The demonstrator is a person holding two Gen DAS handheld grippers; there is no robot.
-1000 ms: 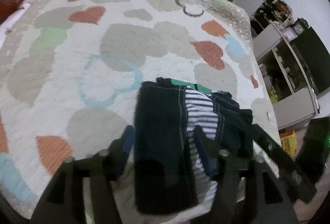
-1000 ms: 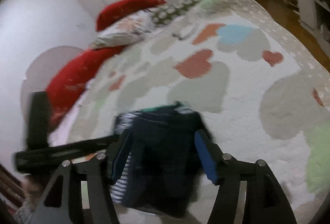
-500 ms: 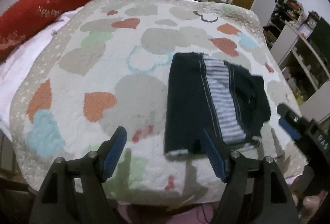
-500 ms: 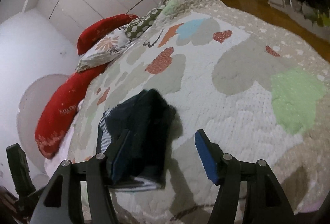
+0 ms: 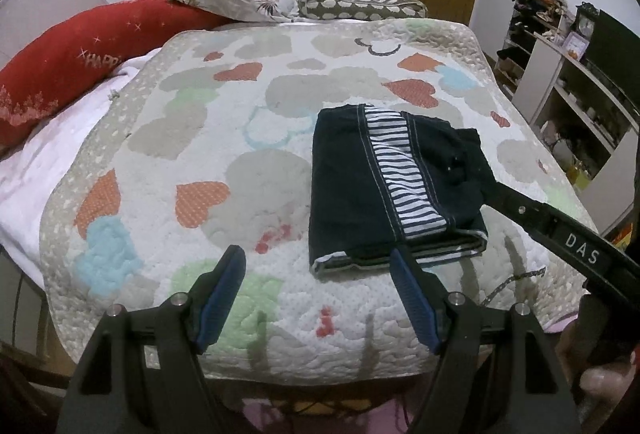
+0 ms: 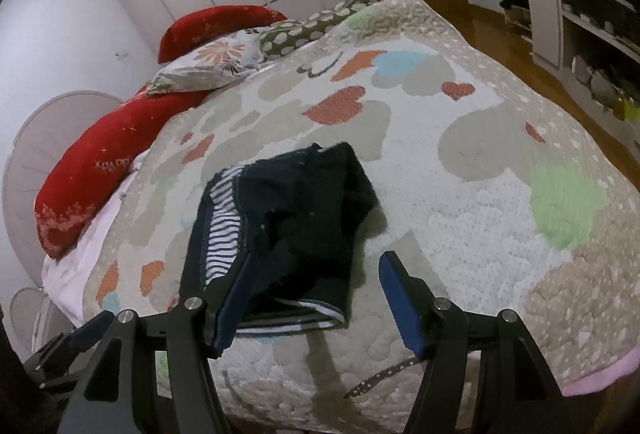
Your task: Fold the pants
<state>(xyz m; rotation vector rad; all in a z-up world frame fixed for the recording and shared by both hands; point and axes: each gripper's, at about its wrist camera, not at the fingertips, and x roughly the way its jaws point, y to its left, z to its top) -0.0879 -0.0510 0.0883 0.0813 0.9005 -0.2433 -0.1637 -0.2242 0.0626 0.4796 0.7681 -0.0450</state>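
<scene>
Both hand-held grippers farther back — pants released.

I see the pants are dark, soft cloth with a striped band and pale stitches. The quilt under them looks bumpy and stitched, not shiny. My left gripper is matt black plastic with blue rubbery pads and small shiny metal screws. The floor is glossy brown wood. The red pillow looks fuzzy.
</scene>
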